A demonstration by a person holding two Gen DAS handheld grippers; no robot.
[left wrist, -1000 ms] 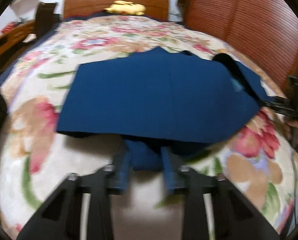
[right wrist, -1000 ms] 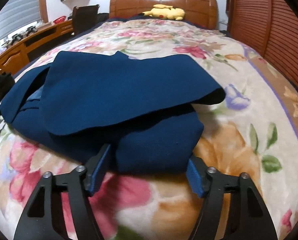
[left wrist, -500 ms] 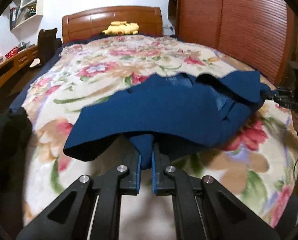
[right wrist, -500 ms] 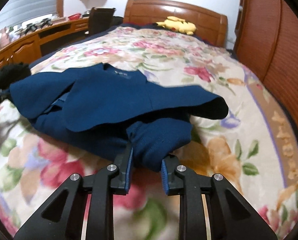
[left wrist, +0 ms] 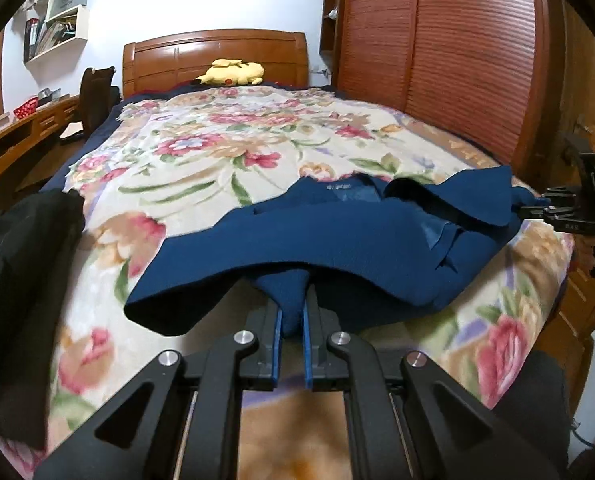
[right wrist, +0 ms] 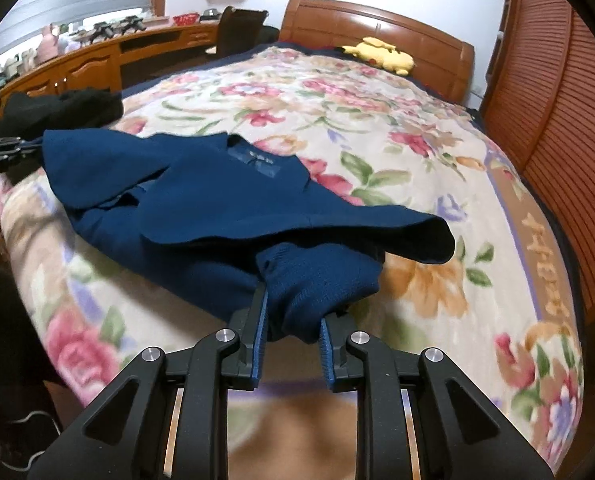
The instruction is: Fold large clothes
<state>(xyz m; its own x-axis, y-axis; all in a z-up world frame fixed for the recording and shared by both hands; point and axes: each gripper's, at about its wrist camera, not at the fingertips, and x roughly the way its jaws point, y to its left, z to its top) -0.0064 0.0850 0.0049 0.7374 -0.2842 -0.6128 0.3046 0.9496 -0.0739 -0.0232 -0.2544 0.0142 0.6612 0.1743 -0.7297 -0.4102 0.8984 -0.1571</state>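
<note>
A dark blue garment (left wrist: 337, 236) (right wrist: 201, 196) lies partly folded on the floral bedspread (left wrist: 201, 160) (right wrist: 377, 128), its near edge lifted off the bed. My left gripper (left wrist: 292, 312) is shut on a bunched corner of the blue cloth, and the right gripper (right wrist: 291, 312) is shut on a thicker wad at the garment's other near corner. Each view catches the opposite gripper at its side: the right one (left wrist: 553, 208) at the garment's right end, the left one (right wrist: 13, 148) at its left end. A collar label (right wrist: 257, 160) faces up.
A black garment (left wrist: 21, 264) (right wrist: 61, 108) lies at the bed's left edge. A yellow plush toy (left wrist: 233, 72) (right wrist: 381, 54) rests by the wooden headboard (left wrist: 217, 56). Slatted wardrobe doors (left wrist: 457, 52) line the right side; a wooden desk (right wrist: 97, 60) and chair (left wrist: 97, 96) stand left.
Both grippers closed on the garment's near corners, then lifted and drew back toward the foot of the bed, dragging the blue cloth with them and bunching it.
</note>
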